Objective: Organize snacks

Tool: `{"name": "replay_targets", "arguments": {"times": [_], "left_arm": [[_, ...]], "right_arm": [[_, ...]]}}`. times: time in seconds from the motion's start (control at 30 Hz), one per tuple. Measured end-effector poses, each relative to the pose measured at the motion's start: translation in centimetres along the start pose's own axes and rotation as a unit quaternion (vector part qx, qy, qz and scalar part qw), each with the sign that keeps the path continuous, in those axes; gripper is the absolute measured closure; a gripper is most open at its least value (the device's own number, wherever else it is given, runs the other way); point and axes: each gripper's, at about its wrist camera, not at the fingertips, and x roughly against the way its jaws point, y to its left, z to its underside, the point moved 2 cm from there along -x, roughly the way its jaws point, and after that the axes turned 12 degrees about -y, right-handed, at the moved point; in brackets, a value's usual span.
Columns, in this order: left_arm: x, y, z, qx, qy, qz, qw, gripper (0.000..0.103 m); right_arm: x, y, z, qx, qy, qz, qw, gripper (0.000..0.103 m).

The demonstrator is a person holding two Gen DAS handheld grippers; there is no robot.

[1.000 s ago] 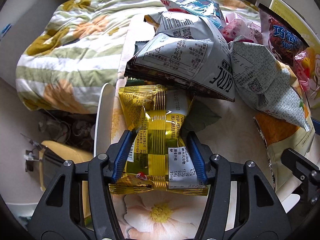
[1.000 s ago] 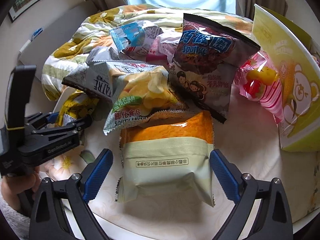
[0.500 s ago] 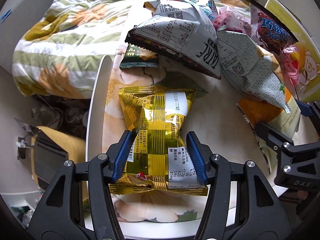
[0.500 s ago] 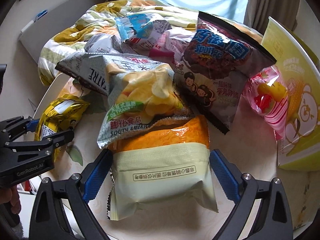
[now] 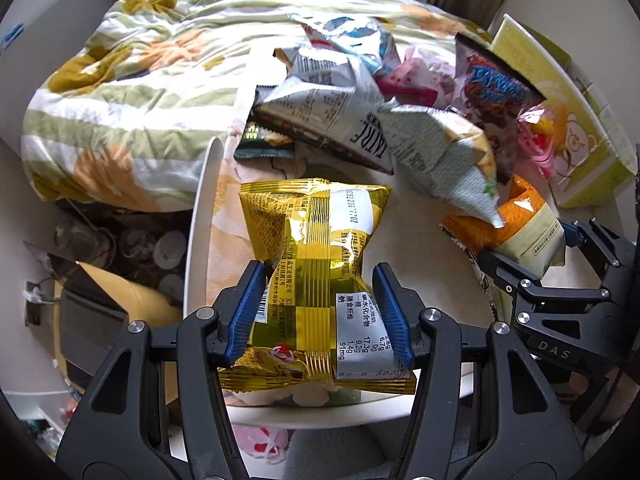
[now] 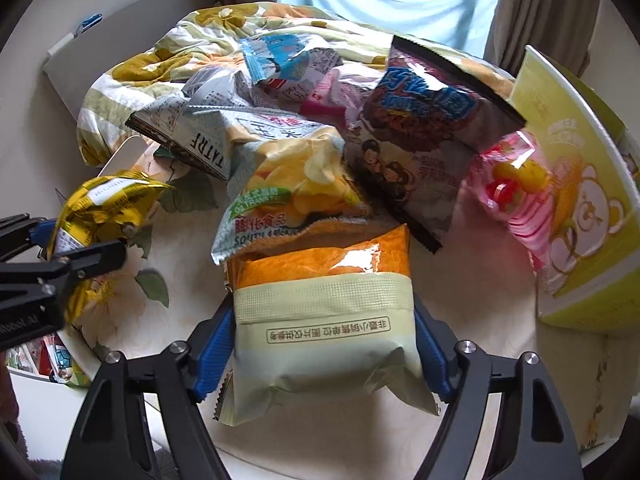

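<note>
A: Your left gripper point(image 5: 318, 314) is pinched in on the gold snack packet point(image 5: 316, 264); both blue pads point(image 5: 246, 312) press its sides and the foil buckles between them. The packet is up off the surface point(image 5: 416, 240), over its near left edge.

B: And your right gripper point(image 6: 320, 352)?

A: Its jaws are closing around the orange and cream packet point(image 6: 324, 320). The blue pads sit at the packet's two sides, and I can't tell that they squeeze it. That packet lies flat on the surface, at the near edge of the heap.

B: What's behind it?

A: A chip bag with a green label point(image 6: 288, 196) overlaps the orange packet's far end. Left of that is a grey bag with printed text point(image 6: 192, 136); right of it a dark bag with blue lettering point(image 6: 432, 136) and a pink packet point(image 6: 512, 200).

B: Any containers?

A: A yellow-green box with a bear print point(image 6: 580, 208) stands at the right edge of the surface, the pink packet just beside it; you can't see into it. Beyond the heap lies a bed with a floral quilt point(image 5: 132, 96).
</note>
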Motion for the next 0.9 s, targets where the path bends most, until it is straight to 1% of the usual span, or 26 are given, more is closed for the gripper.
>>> {"name": "replay_targets", "arguments": {"times": [0.13, 0.2, 0.23, 0.3, 0.37, 0.4, 0.47, 0.53, 0.57, 0.63, 0.7, 0.73, 0.77, 0.8, 0.83, 0.9], "left_arm": [[2.2, -0.3, -1.0, -0.003, -0.025, 0.012, 0.9996, 0.052], [3.6, -0.8, -1.8, -0.004, -0.042, 0.028, 0.9987, 0.065], [4.0, -0.8, -2.4, -0.005, -0.045, 0.034, 0.9984, 0.067], [4.9, -1.4, -3.4, 0.001, -0.057, 0.053, 0.9970, 0.067], [5.0, -1.3, -4.4, 0.014, -0.069, 0.075, 0.9947, 0.067], [4.7, -1.2, -4.5, 0.018, -0.077, 0.087, 0.9931, 0.067], [3.7, -0.1, -4.4, 0.042, -0.072, 0.078, 0.9934, 0.067], [3.0, 0.7, -4.4, 0.069, -0.054, 0.082, 0.9928, 0.067], [3.0, 0.8, -4.5, 0.061, -0.048, 0.076, 0.9941, 0.067], [3.6, 0.7, -4.6, 0.035, -0.053, 0.053, 0.9966, 0.067], [3.8, 0.7, -4.5, 0.027, -0.042, 0.054, 0.9973, 0.066], [3.7, 0.7, -4.3, 0.023, -0.035, 0.052, 0.9978, 0.058], [3.6, 0.5, -4.1, 0.015, -0.027, 0.045, 0.9985, 0.035], [3.4, 0.4, -3.8, 0.006, -0.022, 0.038, 0.9990, 0.019], [3.2, 0.3, -3.5, -0.003, -0.018, 0.031, 0.9993, 0.000], [3.1, 0.1, -3.0, -0.011, -0.017, 0.033, 0.9993, 0.001]], "right_arm": [[1.9, -1.0, 0.3, -0.013, -0.007, 0.018, 1.000, 0.028], [3.4, -1.7, 0.1, -0.021, -0.016, 0.029, 0.999, 0.028], [4.0, -2.0, 0.0, -0.025, -0.019, 0.033, 0.999, 0.028], [5.7, -2.6, -0.7, -0.038, -0.028, 0.038, 0.998, 0.028], [7.3, -3.6, -1.3, -0.042, -0.034, 0.045, 0.998, 0.028], [7.5, -3.7, -1.7, -0.042, -0.033, 0.048, 0.997, 0.028], [7.7, -4.2, -2.1, -0.052, -0.035, 0.050, 0.997, 0.028], [7.8, -4.8, -2.3, -0.063, -0.045, 0.042, 0.996, 0.028], [8.0, -5.1, -2.3, -0.065, -0.051, 0.038, 0.996, 0.028], [8.4, -5.5, -2.4, -0.069, -0.055, 0.031, 0.996, 0.028], [9.0, -6.1, -2.3, -0.074, -0.060, 0.017, 0.995, 0.028], [9.1, -6.2, -2.3, -0.075, -0.061, 0.015, 0.995, 0.028], [9.3, -6.3, -2.4, -0.075, -0.060, 0.013, 0.995, 0.028], [9.3, -6.3, -2.5, -0.076, -0.062, 0.012, 0.995, 0.028], [9.4, -6.3, -2.5, -0.079, -0.064, 0.010, 0.995, 0.028], [9.5, -6.4, -2.6, -0.084, -0.068, 0.003, 0.994, 0.028]]}}
